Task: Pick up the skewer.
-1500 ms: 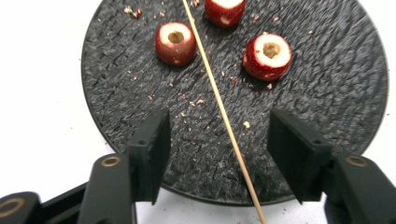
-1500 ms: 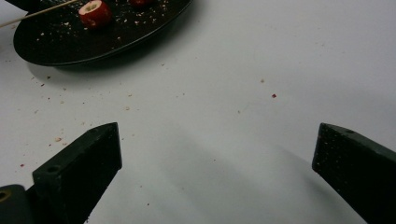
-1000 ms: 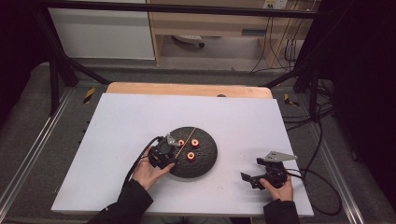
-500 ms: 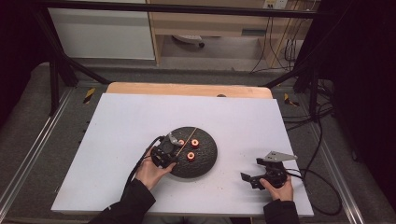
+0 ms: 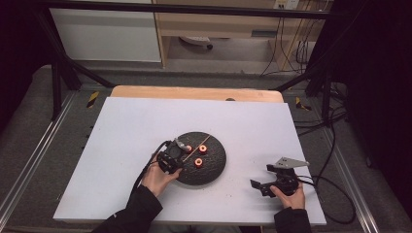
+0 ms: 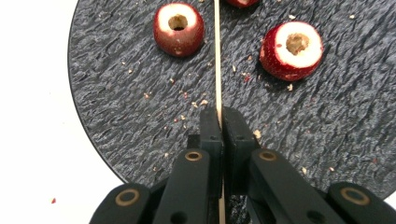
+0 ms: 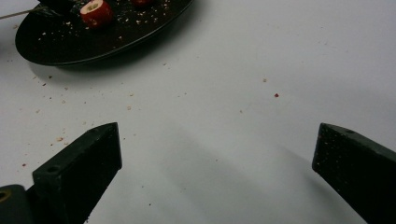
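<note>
Two grippers sit over your white table (image 5: 121,126), which has a wooden edge at the far side and dark floor with cables around it. Since a second ago, your left gripper (image 6: 219,116) has been closing its jaws; they now pinch the thin wooden skewer (image 6: 216,56) lying on the round, rough black plate (image 5: 216,165). Glossy red cored fruits (image 6: 178,29) rest either side of the skewer. Near right, your right gripper (image 5: 257,186) stands wide open, holding nothing.

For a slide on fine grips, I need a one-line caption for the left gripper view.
Left gripper shut on a thin wooden skewer over a dark round plate with cored red fruits.
</note>
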Tool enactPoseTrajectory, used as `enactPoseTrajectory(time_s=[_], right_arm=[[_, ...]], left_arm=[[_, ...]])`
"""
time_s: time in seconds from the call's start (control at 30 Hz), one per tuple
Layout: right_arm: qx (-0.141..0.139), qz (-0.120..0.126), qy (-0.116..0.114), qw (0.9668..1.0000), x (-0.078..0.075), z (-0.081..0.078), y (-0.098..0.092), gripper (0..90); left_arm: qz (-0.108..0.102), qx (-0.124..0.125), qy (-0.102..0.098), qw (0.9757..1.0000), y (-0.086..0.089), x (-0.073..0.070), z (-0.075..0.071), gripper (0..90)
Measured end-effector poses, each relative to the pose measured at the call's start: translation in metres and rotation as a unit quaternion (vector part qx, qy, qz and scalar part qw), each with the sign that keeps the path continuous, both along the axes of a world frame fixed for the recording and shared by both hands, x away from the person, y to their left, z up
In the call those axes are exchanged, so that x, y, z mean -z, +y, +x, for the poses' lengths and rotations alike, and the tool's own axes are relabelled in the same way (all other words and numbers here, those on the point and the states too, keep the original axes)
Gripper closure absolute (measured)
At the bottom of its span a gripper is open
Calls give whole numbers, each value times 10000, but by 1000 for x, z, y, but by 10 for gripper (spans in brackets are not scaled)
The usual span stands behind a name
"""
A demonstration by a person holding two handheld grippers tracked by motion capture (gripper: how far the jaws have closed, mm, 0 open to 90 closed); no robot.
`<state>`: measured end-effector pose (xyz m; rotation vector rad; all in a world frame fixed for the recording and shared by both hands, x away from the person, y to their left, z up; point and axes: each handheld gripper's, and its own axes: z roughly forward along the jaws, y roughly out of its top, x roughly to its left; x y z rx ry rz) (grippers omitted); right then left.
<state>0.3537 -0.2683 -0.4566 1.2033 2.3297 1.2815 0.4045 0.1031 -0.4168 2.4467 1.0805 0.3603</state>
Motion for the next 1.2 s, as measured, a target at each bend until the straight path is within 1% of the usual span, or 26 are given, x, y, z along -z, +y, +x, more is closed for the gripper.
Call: enactPoseTrajectory(time_s=[0.2,0.4,0.53,0.7,0.83,0.97,1.03,1.1,1.2], right_arm=[[-2,1,1,10000,0,0,0,22],[3,-4,6,10000,0,0,0,22],[-6,-6,1,10000,0,0,0,22],[-2,-10,1,10000,0,0,0,22],[13,0,28,10000,0,0,0,22],[27,-3,26,10000,0,0,1,22],[28,-16,32,10000,1,0,1,22],[6,-41,34,10000,1,0,1,22],[20,-27,59,10000,2,0,2,22]], left_arm=[[1,-9,35,10000,0,0,1,880],[-55,28,59,10000,2,-1,1,883],[-107,82,19,9999,4,-3,-1,883],[-208,158,-64,9996,12,-8,-3,883],[-324,207,-156,9991,20,-12,-5,883],[-535,276,-240,9979,33,-16,-10,883],[-684,308,-299,9967,41,-17,-13,883],[-824,402,-329,9952,48,-17,-16,883],[-977,461,-407,9933,61,-16,-22,883]])
